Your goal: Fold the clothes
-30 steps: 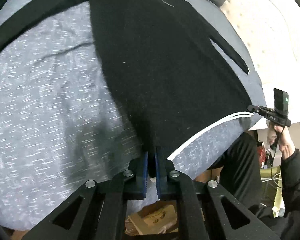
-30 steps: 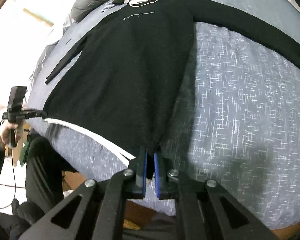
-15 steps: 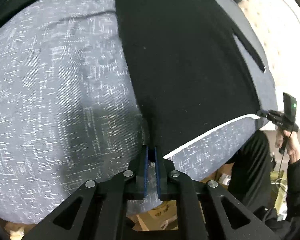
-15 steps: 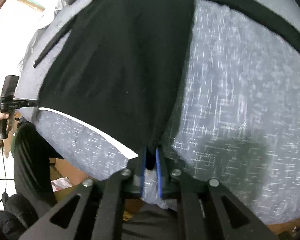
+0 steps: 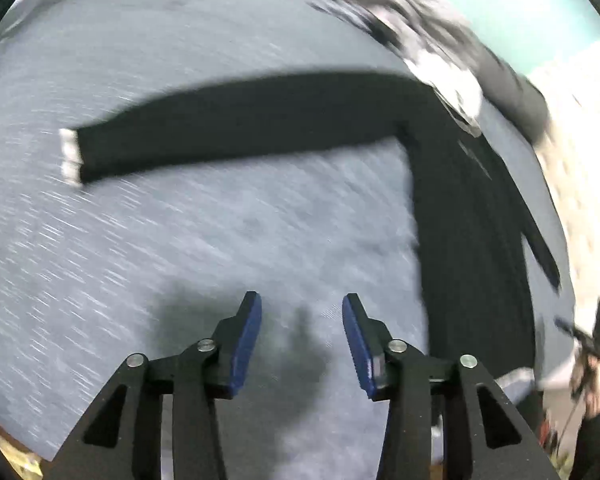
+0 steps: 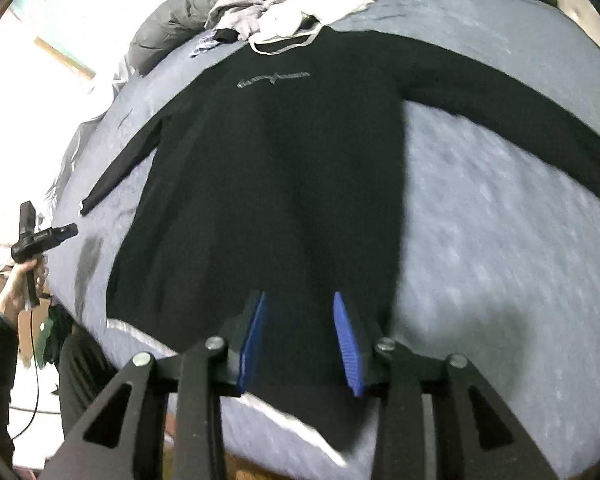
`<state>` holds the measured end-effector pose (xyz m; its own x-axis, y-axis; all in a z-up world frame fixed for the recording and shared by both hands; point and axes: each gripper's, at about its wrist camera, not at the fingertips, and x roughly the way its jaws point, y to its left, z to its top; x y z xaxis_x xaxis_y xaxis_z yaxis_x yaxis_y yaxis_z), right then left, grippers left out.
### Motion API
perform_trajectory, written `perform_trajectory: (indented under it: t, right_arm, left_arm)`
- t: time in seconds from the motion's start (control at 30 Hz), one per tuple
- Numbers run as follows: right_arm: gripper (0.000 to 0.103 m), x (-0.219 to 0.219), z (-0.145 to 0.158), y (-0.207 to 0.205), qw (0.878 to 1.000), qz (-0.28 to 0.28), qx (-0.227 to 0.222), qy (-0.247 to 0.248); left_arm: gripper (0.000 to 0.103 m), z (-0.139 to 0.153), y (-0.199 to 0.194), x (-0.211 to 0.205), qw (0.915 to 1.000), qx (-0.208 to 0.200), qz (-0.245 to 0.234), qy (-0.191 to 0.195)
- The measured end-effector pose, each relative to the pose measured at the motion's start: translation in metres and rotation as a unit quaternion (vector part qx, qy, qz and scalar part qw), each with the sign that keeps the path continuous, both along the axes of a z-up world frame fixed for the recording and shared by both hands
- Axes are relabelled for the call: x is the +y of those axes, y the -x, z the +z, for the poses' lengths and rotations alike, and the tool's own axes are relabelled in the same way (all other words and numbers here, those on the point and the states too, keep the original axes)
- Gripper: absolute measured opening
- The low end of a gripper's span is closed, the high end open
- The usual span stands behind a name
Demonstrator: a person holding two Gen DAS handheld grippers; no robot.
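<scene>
A black long-sleeved top (image 6: 276, 184) lies flat on the grey bed cover (image 6: 500, 264), with both sleeves spread out and a pale hem band at the near edge. My right gripper (image 6: 299, 338) stands open over the hem, nothing pinched between its blue pads. In the left wrist view the same black top (image 5: 468, 248) runs down the right side, one sleeve (image 5: 240, 132) stretching left to a pale cuff. My left gripper (image 5: 302, 340) is open above bare grey bed cover (image 5: 180, 240), left of the top's body. That view is motion-blurred.
A heap of grey and white clothes (image 6: 292, 4) lies at the far end of the bed beside a dark grey pillow (image 6: 168, 28). The other hand-held gripper (image 6: 32, 236) shows at the left of the right wrist view. The bed's near edge drops to the floor.
Both grippers were shut on the black top's hem corners; now both are open and have let go. The left gripper has swung left over bare cover; the right has pulled back.
</scene>
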<state>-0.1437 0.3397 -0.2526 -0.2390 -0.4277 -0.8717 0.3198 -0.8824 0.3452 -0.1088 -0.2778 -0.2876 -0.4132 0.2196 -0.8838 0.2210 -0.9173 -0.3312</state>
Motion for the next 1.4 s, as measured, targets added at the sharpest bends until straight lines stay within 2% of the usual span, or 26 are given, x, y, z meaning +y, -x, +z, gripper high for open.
perform_trajectory:
  t: [0.17, 0.23, 0.33, 0.47, 0.63, 0.77, 0.9, 0.97, 1.0, 1.13, 1.2, 1.27, 1.33, 1.4]
  right_arm:
    - [0.036, -0.110, -0.001, 0.052, 0.999, 0.050, 0.018, -0.003]
    - [0.039, -0.152, -0.004, 0.069, 0.997, 0.070, 0.020, -0.008]
    - [0.041, -0.213, -0.012, 0.094, 0.994, 0.101, 0.025, -0.016]
    - [0.044, -0.281, -0.022, 0.120, 0.989, 0.136, 0.037, -0.035]
    - [0.046, -0.333, -0.037, 0.148, 0.986, 0.147, 0.047, -0.060]
    - [0.046, -0.355, -0.044, 0.165, 0.984, 0.142, 0.063, -0.084]
    - [0.046, -0.370, -0.050, 0.180, 0.984, 0.138, 0.068, -0.086]
    - [0.046, -0.379, -0.053, 0.185, 0.983, 0.141, 0.069, -0.089]
    - [0.046, -0.384, -0.054, 0.186, 0.983, 0.144, 0.071, -0.088]
    - [0.046, -0.404, -0.063, 0.185, 0.976, 0.164, 0.085, -0.116]
    - [0.046, -0.410, -0.070, 0.184, 0.973, 0.165, 0.091, -0.134]
    - [0.039, -0.414, -0.076, 0.184, 0.970, 0.165, 0.097, -0.150]
    - [0.013, -0.410, -0.078, 0.185, 0.975, 0.157, 0.088, -0.131]
    - [0.005, -0.404, -0.074, 0.186, 0.980, 0.150, 0.081, -0.108]
  left_arm:
    - [0.047, 0.005, 0.013, -0.051, 0.9976, 0.023, 0.058, 0.030]
    - [0.048, 0.005, 0.017, -0.071, 0.9954, 0.030, 0.080, 0.043]
    - [0.052, 0.006, 0.022, -0.094, 0.9921, 0.040, 0.100, 0.064]
    - [0.052, 0.003, 0.028, -0.124, 0.9897, 0.044, 0.117, 0.070]
    - [0.052, -0.008, 0.040, -0.147, 0.9906, 0.037, 0.114, 0.065]
    - [0.052, -0.021, 0.053, -0.154, 0.9918, 0.039, 0.105, 0.061]
    - [0.051, -0.030, 0.063, -0.156, 0.9922, 0.044, 0.101, 0.057]
    - [0.034, -0.034, 0.066, -0.156, 0.9934, 0.043, 0.093, 0.051]
    - [0.018, -0.036, 0.068, -0.156, 0.9938, 0.042, 0.089, 0.052]
    - [0.008, -0.036, 0.073, -0.155, 0.9948, 0.046, 0.073, 0.055]
    - [0.007, -0.033, 0.074, -0.155, 0.9949, 0.049, 0.065, 0.058]
    - [0.007, -0.027, 0.074, -0.155, 0.9946, 0.055, 0.062, 0.062]
    - [0.006, -0.017, 0.074, -0.157, 0.9937, 0.066, 0.064, 0.065]
    - [0.006, -0.005, 0.075, -0.159, 0.9927, 0.077, 0.064, 0.068]
